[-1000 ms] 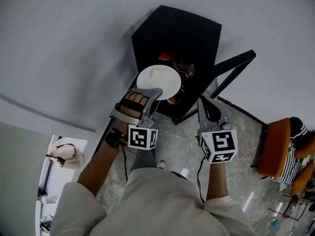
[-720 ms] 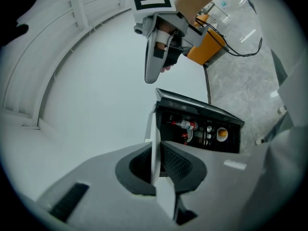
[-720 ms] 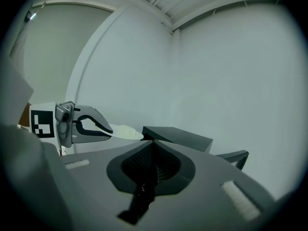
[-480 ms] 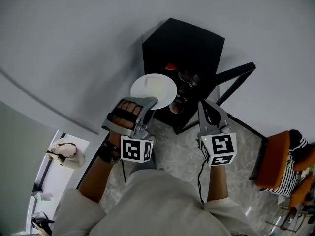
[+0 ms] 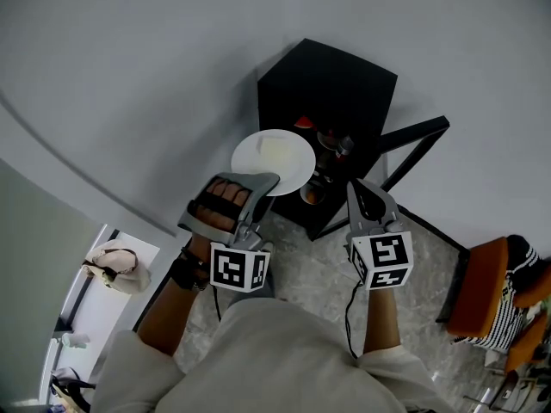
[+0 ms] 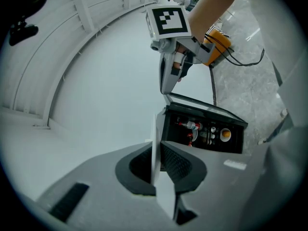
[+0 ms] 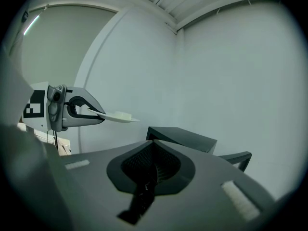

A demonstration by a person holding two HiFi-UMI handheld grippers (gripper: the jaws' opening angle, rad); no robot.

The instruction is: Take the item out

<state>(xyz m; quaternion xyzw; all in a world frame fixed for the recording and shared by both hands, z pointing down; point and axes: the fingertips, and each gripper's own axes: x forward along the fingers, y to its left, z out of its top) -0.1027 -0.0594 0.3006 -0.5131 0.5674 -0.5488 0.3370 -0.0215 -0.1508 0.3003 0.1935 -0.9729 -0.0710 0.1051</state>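
The left gripper (image 5: 261, 186) is clamped on the rim of the white plate (image 5: 274, 162), which is held clear of the black cabinet (image 5: 331, 84), at its eight o'clock. The right gripper (image 5: 357, 192) is closed and empty. Removal looks done; next comes a level carry to a set-down spot.

Two grippers are showing: the left gripper (image 5: 272, 179) and the right gripper (image 5: 355, 186). One plate (image 5: 274, 160) is showing. One cabinet (image 5: 331, 80) is standing, with its one door (image 5: 413, 134) hanging open. One chair (image 5: 484, 292) is sitting at the right edge.
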